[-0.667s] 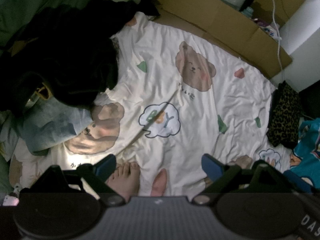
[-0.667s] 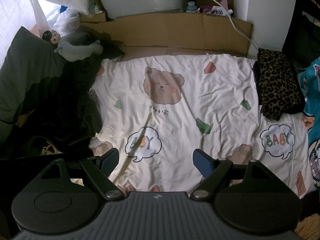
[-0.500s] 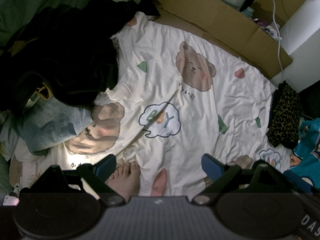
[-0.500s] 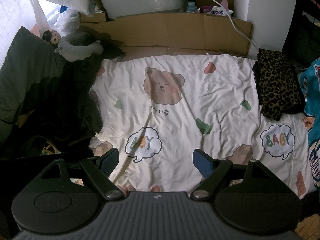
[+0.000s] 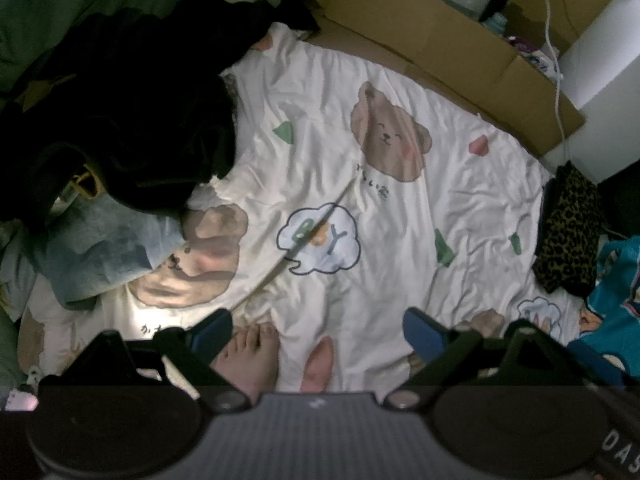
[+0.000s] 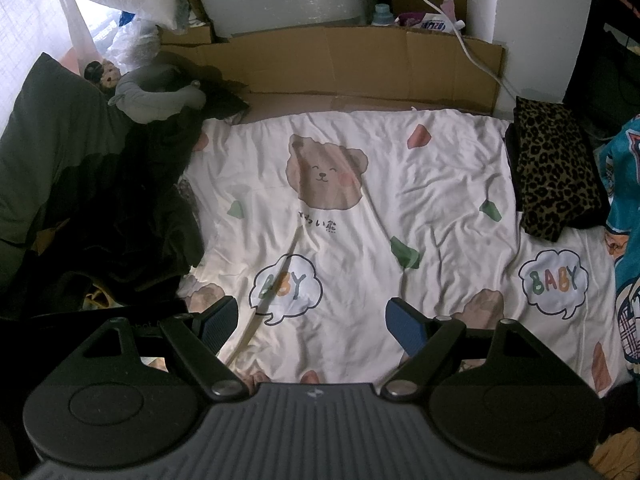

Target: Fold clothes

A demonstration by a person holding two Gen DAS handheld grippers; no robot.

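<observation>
Both my claws stand wide and empty: the left claw point(image 5: 316, 328) hangs pointing steeply down over the bear-print sheet point(image 5: 400, 216), with my bare toes point(image 5: 250, 344) just below it, and the right claw point(image 6: 312, 320) looks out more level across the same bed. Nothing lies between either pair of pads.

The clothes wait at the edges. A dark heap of garments point(image 5: 132, 120) with a pale blue piece point(image 5: 96, 252) under its near side sits off to the left; a folded leopard-print item point(image 6: 554, 168) rests at the far right of the sheet, and a teal printed cloth point(image 6: 624, 248) spills in beside it. The middle of the sheet is bare.

I judge this to be the picking step, before any fold is begun. Next I would need to reach left to the heap, close on one loose edge only, and drag that single garment onto the open sheet to spread it flat.
</observation>
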